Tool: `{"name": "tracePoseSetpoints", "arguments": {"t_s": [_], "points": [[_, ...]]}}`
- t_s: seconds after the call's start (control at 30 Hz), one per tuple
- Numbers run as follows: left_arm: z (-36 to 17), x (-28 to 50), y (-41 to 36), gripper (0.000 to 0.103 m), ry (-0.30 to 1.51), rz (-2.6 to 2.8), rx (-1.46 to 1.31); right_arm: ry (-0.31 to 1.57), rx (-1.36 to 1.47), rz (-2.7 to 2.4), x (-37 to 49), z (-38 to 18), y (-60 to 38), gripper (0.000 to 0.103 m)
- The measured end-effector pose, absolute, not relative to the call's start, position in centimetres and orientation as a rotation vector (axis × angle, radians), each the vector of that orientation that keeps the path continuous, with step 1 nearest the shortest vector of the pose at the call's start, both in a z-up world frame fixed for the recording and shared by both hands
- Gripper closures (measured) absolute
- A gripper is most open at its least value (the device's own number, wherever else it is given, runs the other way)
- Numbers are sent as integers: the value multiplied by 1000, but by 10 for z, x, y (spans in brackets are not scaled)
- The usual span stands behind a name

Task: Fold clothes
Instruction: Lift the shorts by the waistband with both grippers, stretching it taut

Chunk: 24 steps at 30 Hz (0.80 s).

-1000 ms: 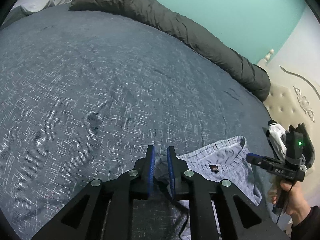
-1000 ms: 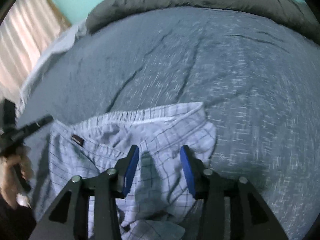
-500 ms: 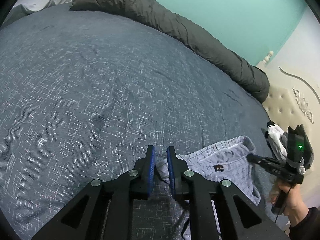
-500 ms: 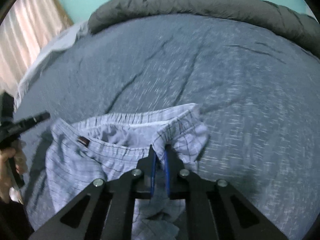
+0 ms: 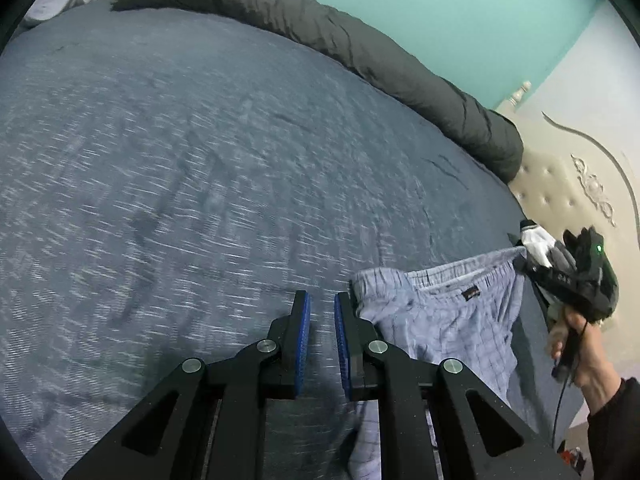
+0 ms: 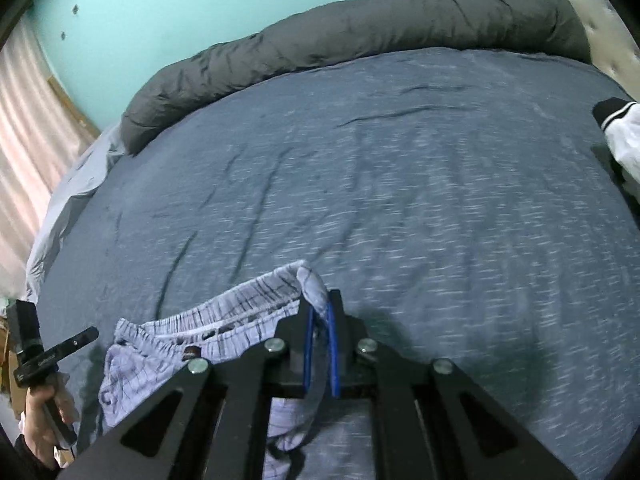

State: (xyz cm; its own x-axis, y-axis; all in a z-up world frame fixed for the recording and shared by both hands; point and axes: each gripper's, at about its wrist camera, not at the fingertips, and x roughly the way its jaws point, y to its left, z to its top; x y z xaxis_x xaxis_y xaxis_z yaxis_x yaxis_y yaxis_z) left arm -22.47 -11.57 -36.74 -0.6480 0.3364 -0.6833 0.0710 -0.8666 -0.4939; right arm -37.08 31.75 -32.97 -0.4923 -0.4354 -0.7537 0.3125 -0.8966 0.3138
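Note:
Light blue plaid shorts with an elastic waistband hang stretched above the blue bed cover. My right gripper is shut on one end of the waistband; it also shows in the left wrist view at the far right. My left gripper has its blue pads close together with nothing between them; the other waistband corner lies just beside its right finger. In the right wrist view the left gripper shows at the lower left, next to the shorts.
A rolled dark grey duvet lies along the far edge of the bed, below a teal wall. A white garment with a black cuff lies at the bed's right edge. A padded cream headboard stands at the right.
My right gripper has shut on the waistband and lifted that end, pulling it right. The shorts have slipped out from between my left gripper's pads, which now stand beside the cloth.

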Motion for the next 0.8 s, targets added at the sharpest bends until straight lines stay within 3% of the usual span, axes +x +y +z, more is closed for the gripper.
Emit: {"name": "tracePoseSetpoints", "arguments": {"t_s": [0.1, 0.27, 0.47, 0.53, 0.6, 0.8], "points": [[-371, -233, -103, 82, -727, 2581, -1239, -207, 1275, -2366, -374, -334, 326, 97], [-380, -249, -86, 82, -729, 2517, -1249, -239, 1301, -2333, -378, -342, 339, 97], [-391, -267, -84, 82, -870, 2419, -1235, -241, 1308, -2279, -371, -348, 341, 97], [-390, -269, -83, 84, -862, 2423, -1229, -245, 1306, -2268, -371, -350, 341, 97], [-388, -271, -82, 96, -850, 2430, -1223, -252, 1295, -2260, -368, -349, 343, 97], [-343, -251, -88, 97, -790, 2520, -1089, -256, 1233, -2248, -353, -325, 344, 97]]}}
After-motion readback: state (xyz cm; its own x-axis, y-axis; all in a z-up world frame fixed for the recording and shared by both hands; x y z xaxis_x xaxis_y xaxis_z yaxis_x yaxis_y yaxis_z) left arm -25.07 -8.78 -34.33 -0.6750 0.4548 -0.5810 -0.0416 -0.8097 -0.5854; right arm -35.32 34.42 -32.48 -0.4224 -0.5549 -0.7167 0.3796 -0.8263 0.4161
